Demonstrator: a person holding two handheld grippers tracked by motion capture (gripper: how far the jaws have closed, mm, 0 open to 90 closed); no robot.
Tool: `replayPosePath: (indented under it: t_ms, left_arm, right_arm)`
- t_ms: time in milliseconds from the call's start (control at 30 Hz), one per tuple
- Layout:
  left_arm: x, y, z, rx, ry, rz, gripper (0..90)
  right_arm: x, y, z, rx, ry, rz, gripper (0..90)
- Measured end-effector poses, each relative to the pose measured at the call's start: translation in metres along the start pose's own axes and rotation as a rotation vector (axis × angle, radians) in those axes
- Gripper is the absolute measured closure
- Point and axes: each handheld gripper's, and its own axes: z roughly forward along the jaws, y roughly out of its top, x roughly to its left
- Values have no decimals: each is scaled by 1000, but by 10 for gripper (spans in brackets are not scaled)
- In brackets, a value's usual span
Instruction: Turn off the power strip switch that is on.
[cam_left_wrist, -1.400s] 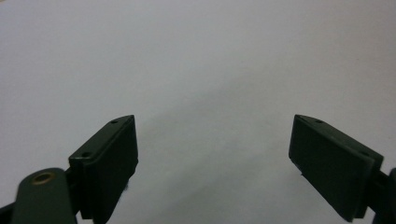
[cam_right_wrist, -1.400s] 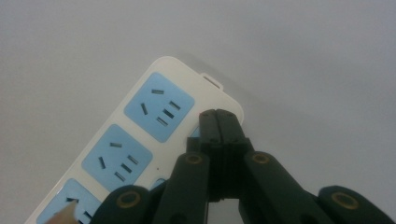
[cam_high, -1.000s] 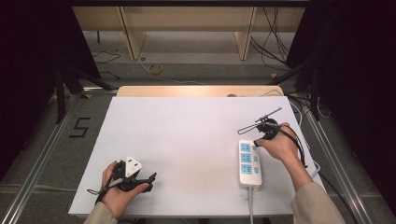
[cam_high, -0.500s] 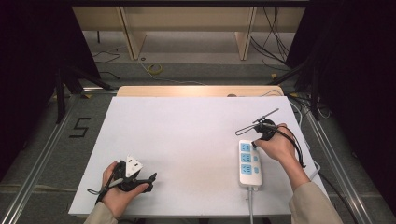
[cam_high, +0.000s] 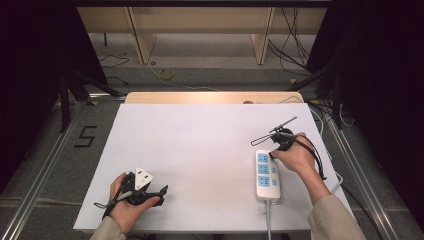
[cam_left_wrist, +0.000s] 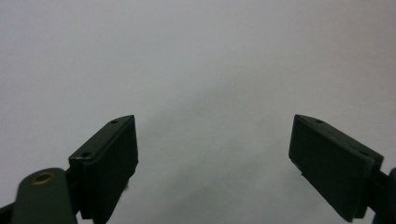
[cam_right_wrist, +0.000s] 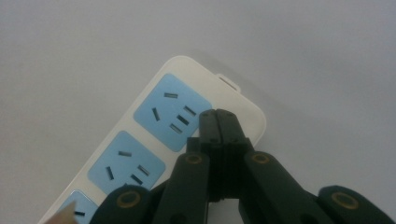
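Our right hand-held gripper (cam_right_wrist: 218, 116) has its jaws pressed together with nothing between them, its tips over the far socket of the white power strip (cam_high: 266, 174), which lies on the white worktop (cam_high: 200, 145) at about 4 o'clock. Our left hand-held gripper (cam_left_wrist: 212, 154), at about 7 o'clock, has its jaws spread wide over bare worktop.

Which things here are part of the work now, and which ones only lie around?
In the work:
power strip
right gripper, jaws shut over the strip's end
left gripper, jaws open over bare table

Lying about:
yellow cable on the floor
black mark beside the table
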Motion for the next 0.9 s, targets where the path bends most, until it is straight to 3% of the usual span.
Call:
replayPosePath:
  t_ms: [900]
  left_arm:
    - [0, 1, 0, 0, 1, 3, 153]
  right_arm:
    - [1, -2, 1, 9, -5, 15, 900]
